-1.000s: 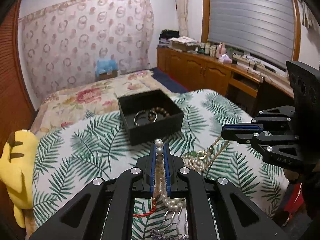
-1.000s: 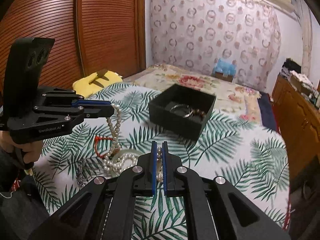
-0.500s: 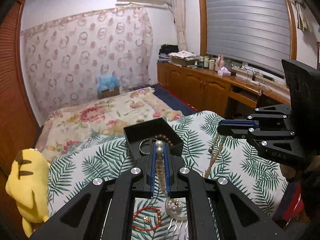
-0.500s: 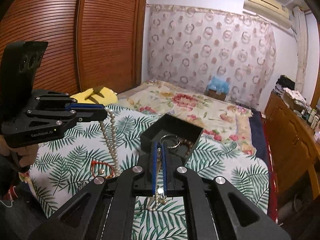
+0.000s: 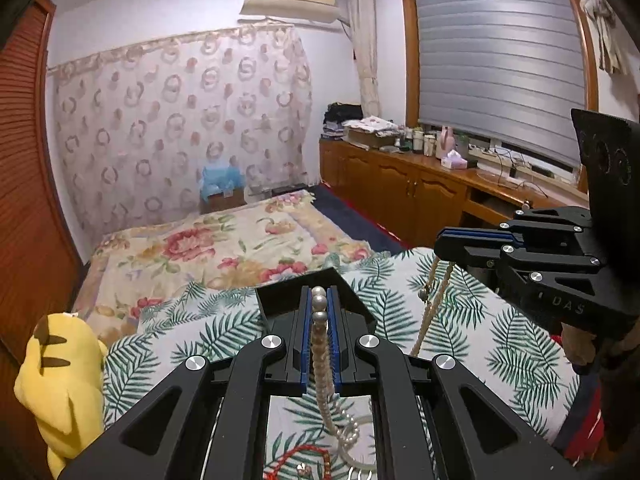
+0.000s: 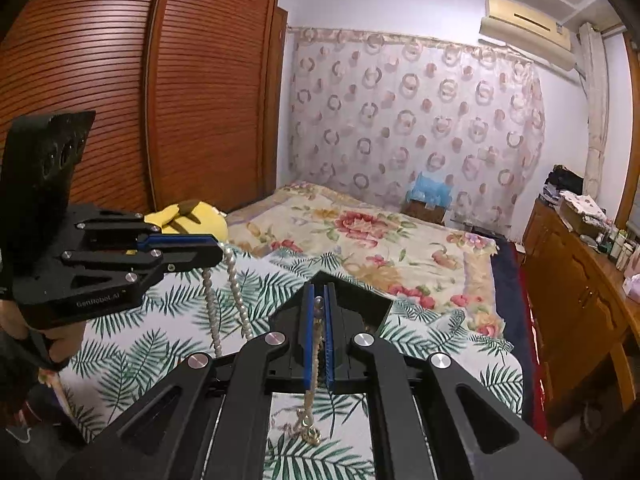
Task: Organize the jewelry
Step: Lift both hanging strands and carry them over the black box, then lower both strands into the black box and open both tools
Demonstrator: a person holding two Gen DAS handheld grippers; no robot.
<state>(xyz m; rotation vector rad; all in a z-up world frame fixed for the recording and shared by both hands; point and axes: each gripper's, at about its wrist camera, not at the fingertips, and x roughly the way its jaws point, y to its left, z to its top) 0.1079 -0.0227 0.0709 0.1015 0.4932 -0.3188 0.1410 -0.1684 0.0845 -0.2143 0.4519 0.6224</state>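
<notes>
My left gripper (image 5: 319, 294) is shut on a white pearl necklace (image 5: 320, 344); its strands hang down and show in the right wrist view (image 6: 224, 300). My right gripper (image 6: 318, 300) is shut on a beige beaded chain (image 6: 310, 392) with a gold clasp, which also hangs in the left wrist view (image 5: 432, 300). Both are held high above the leaf-print cloth. The black jewelry box (image 5: 280, 300) lies below, mostly hidden behind the fingers; it also shows in the right wrist view (image 6: 360, 300).
A red cord bracelet (image 5: 288, 460) and a hair comb lie on the leaf-print cloth (image 5: 200, 344) under my left gripper. A yellow plush toy (image 5: 60, 376) sits at the left edge. Wooden cabinets (image 5: 420, 192) stand to the right, a slatted wardrobe (image 6: 120, 100) to the left.
Both grippers have risen higher above the cloth, lifting the pearl necklace and the beige chain. The box has sunk lower in both views, behind the fingers.
</notes>
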